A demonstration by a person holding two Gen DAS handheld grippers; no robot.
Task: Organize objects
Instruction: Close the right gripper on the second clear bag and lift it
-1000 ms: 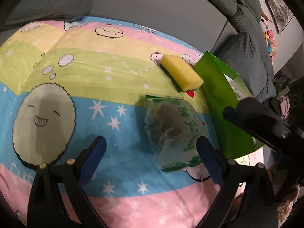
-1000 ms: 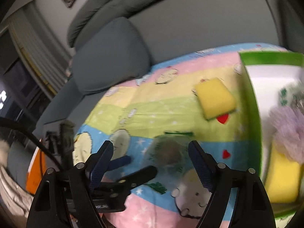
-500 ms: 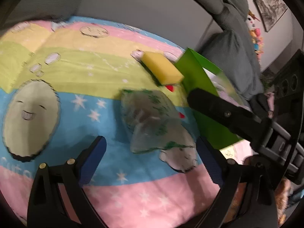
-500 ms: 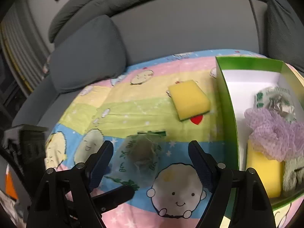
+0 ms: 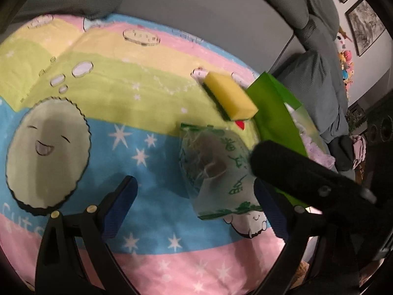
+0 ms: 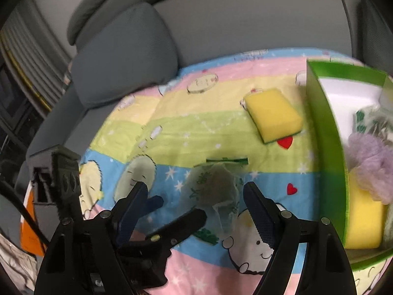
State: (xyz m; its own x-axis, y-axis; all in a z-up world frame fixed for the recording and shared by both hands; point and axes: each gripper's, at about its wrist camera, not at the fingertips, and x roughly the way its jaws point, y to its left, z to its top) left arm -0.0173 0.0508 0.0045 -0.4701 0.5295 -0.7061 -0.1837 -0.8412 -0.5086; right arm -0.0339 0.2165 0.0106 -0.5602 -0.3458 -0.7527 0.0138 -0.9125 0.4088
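A clear plastic packet with green print (image 5: pixel 216 169) lies on the striped cartoon blanket (image 5: pixel 98 93); it also shows in the right wrist view (image 6: pixel 213 189). A yellow sponge (image 5: pixel 231 98) lies beyond it, also in the right wrist view (image 6: pixel 273 114). A green box (image 6: pixel 326 147) on the right holds a purple puff (image 6: pixel 371 164), a yellow sponge (image 6: pixel 363 221) and a green-printed packet (image 6: pixel 373 123). My left gripper (image 5: pixel 194 209) is open and empty, just short of the packet. My right gripper (image 6: pixel 196 209) is open and empty, hovering over the packet's near end.
The blanket covers a grey sofa seat; the backrest (image 6: pixel 245 24) and a cushion (image 6: pixel 122 56) rise behind. The green box's near wall (image 5: pixel 275 113) stands right of the packet. The right gripper's black finger (image 5: pixel 307 174) crosses the left wrist view.
Both grippers shifted and swung around the packet. The right gripper's finger has come closer to the packet's right side. Packet, sponge and box have not moved.
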